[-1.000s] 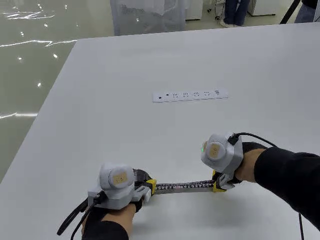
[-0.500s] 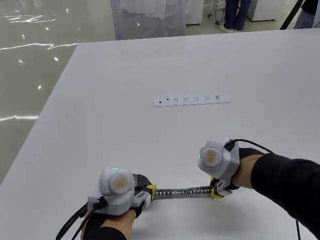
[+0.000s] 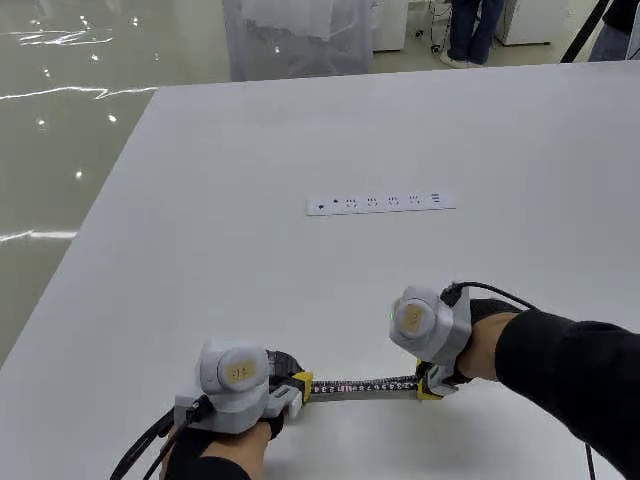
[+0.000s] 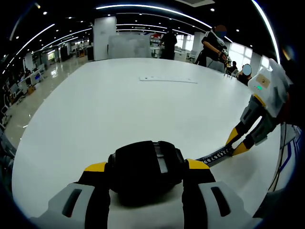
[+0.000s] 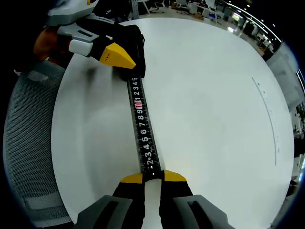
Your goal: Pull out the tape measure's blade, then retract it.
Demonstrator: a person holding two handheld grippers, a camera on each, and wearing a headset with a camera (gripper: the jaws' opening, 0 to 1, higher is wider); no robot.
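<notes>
Right gripper (image 5: 152,177): my jaws pinched on the blade (image 5: 143,126) tip. Left gripper (image 4: 147,166): jaws clamped around the tape measure case (image 5: 132,42), low over the table (image 3: 300,130) near its front edge. Short span out; I judge the pull underway, retraction not yet done. Right gripper view reads numerals past ten; head view blurs them.

The left tongs (image 3: 292,380) and right tongs (image 3: 428,388), clamped, face each other.

Tape measure (image 3: 283,362) at near-left of worktop (image 3: 300,130), between the left claw (image 3: 298,383) jaws. Blade (image 3: 362,385) runs right from it to right claw (image 3: 428,390), which pinches its end. Power strip (image 3: 380,203) lies farther back, mid-worktop, well apart.
</notes>
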